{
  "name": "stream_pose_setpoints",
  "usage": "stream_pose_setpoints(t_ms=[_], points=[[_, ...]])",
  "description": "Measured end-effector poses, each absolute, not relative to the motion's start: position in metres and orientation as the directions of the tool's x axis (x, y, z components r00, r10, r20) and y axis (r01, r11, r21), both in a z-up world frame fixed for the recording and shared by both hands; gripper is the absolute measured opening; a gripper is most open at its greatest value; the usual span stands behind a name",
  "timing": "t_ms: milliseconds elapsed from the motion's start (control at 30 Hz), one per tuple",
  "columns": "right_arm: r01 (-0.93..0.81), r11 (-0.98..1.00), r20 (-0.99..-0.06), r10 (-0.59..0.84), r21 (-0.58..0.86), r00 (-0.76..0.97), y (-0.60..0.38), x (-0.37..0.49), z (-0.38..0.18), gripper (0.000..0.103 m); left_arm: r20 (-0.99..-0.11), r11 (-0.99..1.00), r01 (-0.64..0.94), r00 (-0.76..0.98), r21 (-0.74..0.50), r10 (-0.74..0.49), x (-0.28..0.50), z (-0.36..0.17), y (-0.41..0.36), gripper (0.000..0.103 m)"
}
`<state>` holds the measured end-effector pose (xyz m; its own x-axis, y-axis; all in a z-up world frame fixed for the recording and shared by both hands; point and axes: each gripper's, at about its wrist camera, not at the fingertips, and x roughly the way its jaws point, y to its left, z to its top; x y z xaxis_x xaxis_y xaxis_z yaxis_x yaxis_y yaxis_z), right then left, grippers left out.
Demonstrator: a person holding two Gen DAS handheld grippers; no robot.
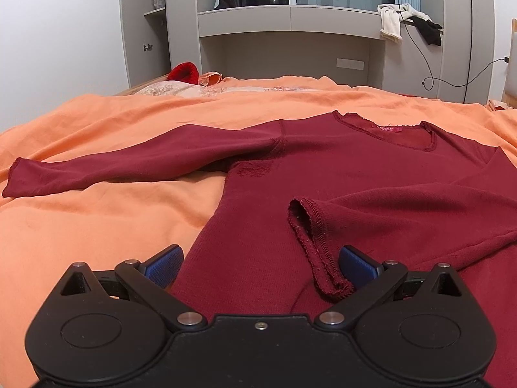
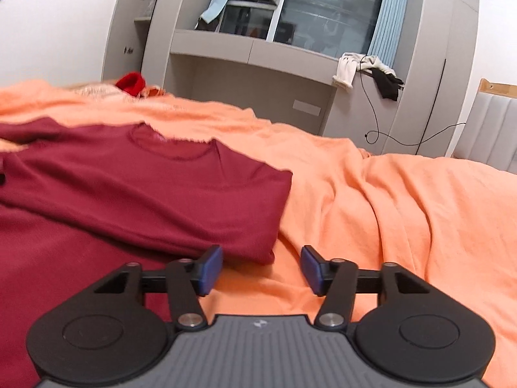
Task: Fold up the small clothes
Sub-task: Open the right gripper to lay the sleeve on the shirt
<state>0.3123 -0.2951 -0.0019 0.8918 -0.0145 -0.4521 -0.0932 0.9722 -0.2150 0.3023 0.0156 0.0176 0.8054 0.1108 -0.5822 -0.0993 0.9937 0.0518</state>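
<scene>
- Your left gripper (image 1: 260,266) hovers low over the near hem of the dark red long-sleeved top (image 1: 355,174), jaws spread wide; the body of the top lies between the blue pads (image 1: 163,265), which press on nothing.
- The folded-in sleeve cuff (image 1: 315,245) lies on the top's front, just beside the right-hand pad.
- The other sleeve (image 1: 129,158) stretches out flat to the left across the orange bedsheet (image 1: 97,226).
- Your right gripper (image 2: 261,270) sits at the top's right edge, jaws parted and holding nothing, bare sheet between them; the folded edge (image 2: 258,226) lies just beyond the left pad.
- Far behind, a grey cabinet (image 1: 290,22) stands beyond the bed.
</scene>
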Motion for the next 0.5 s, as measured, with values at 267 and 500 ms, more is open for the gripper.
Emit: stream_pose_setpoints(t_ms=[267,500], points=[[-0.104,0.974,-0.414,0.011,-0.203,0.910,-0.280,0.302,0.015,0.088,-0.579,0.995,-0.095,0.810,0.019,0.088,0.299,0.020,0.021,0.102],[-0.096,0.978,-0.389,0.018,-0.183,0.921,-0.276,0.298,0.021,0.102,-0.571,0.991,-0.116,0.819,-0.060,0.062,0.297,0.030,0.037,0.102]])
